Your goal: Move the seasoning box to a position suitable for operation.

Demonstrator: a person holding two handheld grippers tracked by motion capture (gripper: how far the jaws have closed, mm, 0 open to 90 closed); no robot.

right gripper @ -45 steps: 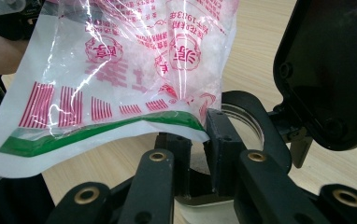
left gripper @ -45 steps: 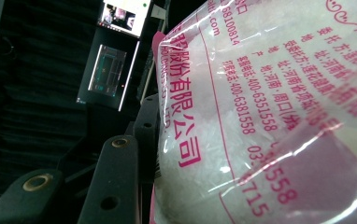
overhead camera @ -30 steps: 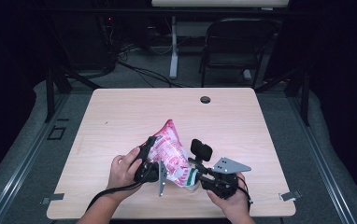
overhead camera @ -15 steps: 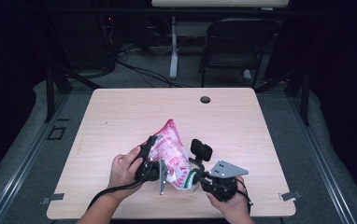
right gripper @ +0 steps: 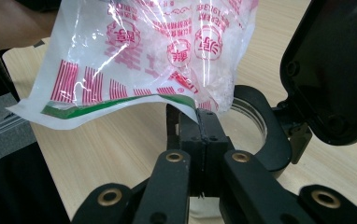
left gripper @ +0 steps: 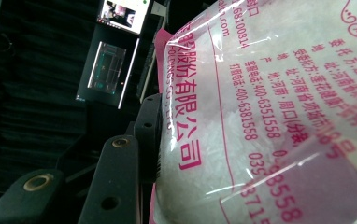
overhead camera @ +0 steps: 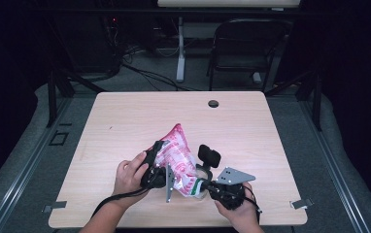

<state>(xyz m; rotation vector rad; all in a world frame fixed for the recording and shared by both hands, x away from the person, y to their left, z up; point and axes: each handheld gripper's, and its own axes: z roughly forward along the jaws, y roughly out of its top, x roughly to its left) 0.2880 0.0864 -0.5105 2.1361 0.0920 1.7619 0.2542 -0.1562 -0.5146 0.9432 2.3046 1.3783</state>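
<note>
At the lower middle of the high view, near the front edge of the wooden surface (overhead camera: pixel 125 121), a clear plastic bag (overhead camera: pixel 178 158) printed in red and pink is held up between the two tongs, tilted so its pink sealed tip points to the upper left. It holds white crystals, plain to see in the left gripper view, where the bag (left gripper: pixel 270 107) presses close against the camera. The left tongs (overhead camera: pixel 155 162) sit at the bag's left side in the person's left hand (overhead camera: pixel 127 174); one black jaw lies flat against the plastic, the other is hidden behind the bag, so I cannot tell whether they are clamped. The right tongs (right gripper: pixel 200 122) are closed tight on the bag's lower corner (right gripper: pixel 186 105), just beside a green stripe along its edge. Directly under that corner stands a glass jar (right gripper: pixel 253 119) with its black flip lid (right gripper: pixel 333 65) swung up at the right of that view.
</note>
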